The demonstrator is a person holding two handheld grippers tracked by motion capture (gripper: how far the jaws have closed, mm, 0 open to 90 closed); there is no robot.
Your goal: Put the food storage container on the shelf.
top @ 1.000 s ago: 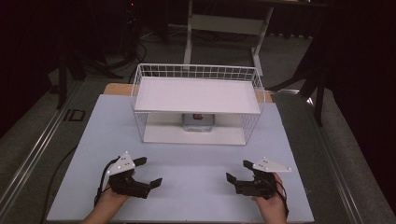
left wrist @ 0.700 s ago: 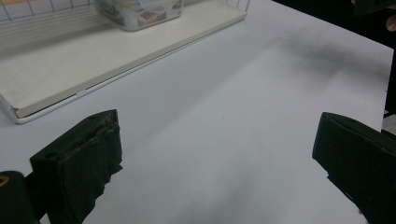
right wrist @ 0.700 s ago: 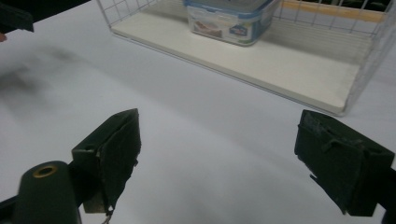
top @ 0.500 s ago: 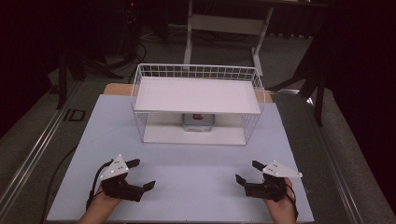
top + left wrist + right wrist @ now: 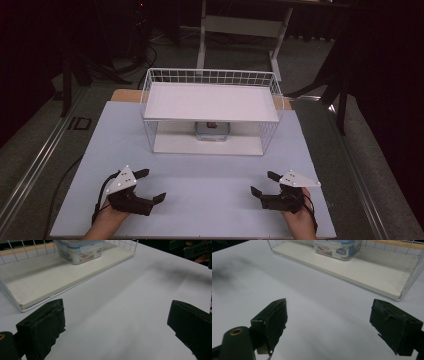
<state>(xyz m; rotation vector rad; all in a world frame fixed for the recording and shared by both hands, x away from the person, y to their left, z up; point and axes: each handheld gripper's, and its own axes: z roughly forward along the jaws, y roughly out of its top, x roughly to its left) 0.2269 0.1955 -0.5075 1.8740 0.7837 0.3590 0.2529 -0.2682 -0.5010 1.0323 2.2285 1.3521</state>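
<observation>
- Right now your left gripper (image 5: 148,186) sits low at the near left of the white table (image 5: 210,175), jaws spread wide with nothing between them; in the left gripper view the two black jaws stand far apart over bare tabletop.
- Your right gripper (image 5: 264,184) rests at the near right, well apart from the left one, its jaws likewise gaping and empty; the right gripper view shows bare table between them.
- Both of your hands sit at the near edge, each gripper angled inward toward the middle of the table.
- Farther out, a white wire rack (image 5: 212,112) stands across the middle of the table, with a flat white shelf on top and a white base board beneath.
- On that base board, under the shelf and near the middle, toward the back, sits a clear lidded container (image 5: 212,131), upright, with a blue-edged lid; it is well apart from both grippers.
- Beyond the table, a pale metal stand (image 5: 242,30) rises in the dark background.
</observation>
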